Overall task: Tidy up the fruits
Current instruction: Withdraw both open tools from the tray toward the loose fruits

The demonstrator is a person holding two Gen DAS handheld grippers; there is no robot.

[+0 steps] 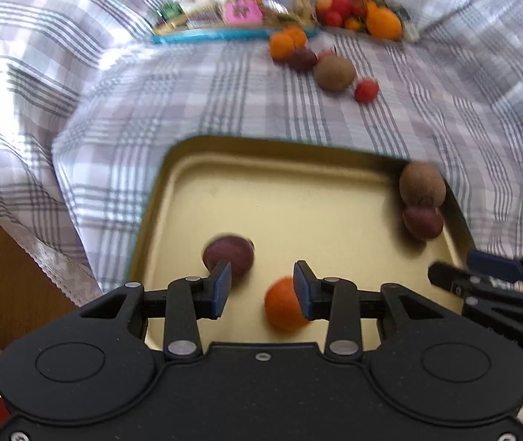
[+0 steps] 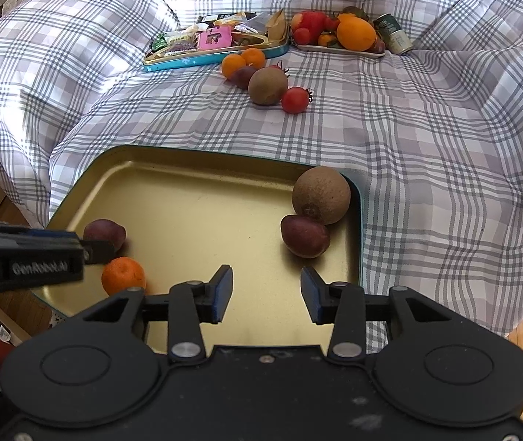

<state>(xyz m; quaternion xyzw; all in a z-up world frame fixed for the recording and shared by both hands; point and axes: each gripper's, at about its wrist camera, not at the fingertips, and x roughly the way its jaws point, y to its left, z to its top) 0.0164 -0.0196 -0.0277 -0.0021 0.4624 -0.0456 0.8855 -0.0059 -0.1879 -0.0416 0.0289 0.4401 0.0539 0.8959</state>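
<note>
A gold tray [image 2: 188,169] lies on the checked bedspread and holds a brown kiwi [image 2: 321,194], a purple fruit [image 2: 305,236] touching it, another purple fruit [image 2: 105,233] and a small orange [image 2: 123,275]. My left gripper [image 1: 262,290] hovers open over the tray's near left part. The orange [image 1: 283,305] lies by its right finger and the purple fruit [image 1: 228,257] by its left finger; neither is pinched. My right gripper [image 2: 267,294] stands open over bare tray, just short of the purple fruit by the kiwi. Each gripper shows at the edge of the other's view.
Farther back on the bedspread lie two oranges [image 2: 234,65], a purple fruit [image 2: 243,75], a kiwi [image 2: 267,85] and a red tomato [image 2: 295,100]. Behind them stand a blue tin of snacks [image 2: 173,63], a white plate of fruit [image 2: 338,48] and a can [image 2: 394,38].
</note>
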